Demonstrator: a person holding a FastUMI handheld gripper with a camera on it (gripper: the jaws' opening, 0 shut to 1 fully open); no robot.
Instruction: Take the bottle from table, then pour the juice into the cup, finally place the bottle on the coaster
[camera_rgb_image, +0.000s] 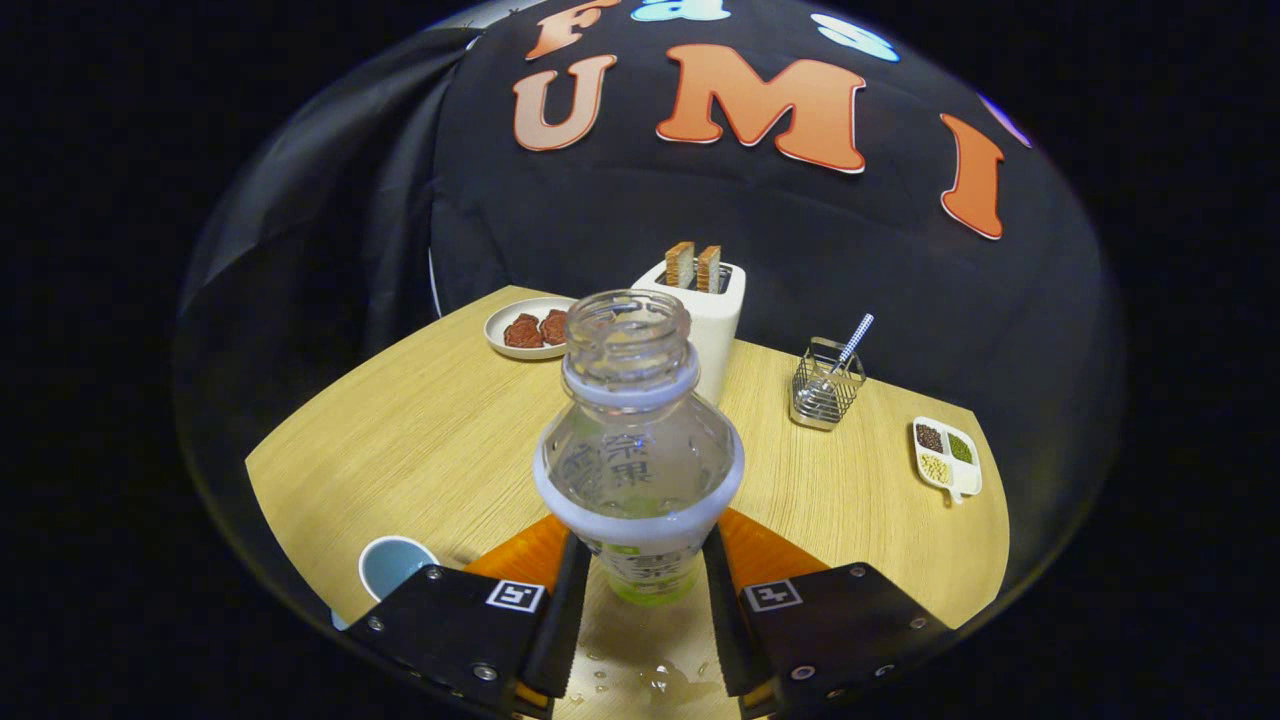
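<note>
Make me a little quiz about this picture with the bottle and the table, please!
1. True or false: the gripper has both fingers pressed on the clear plastic bottle with no cap.
2. What stands in the white toaster beyond the bottle? A) two slices of toast B) a spoon C) a banana
3. Fill in: the light blue cup sits on the round wooden table, beside the gripper's ______ finger.

Key
1. True: the black fingers clamp the bottle's lower part from both sides.
2. A: two slices of toast.
3. Left.
</note>
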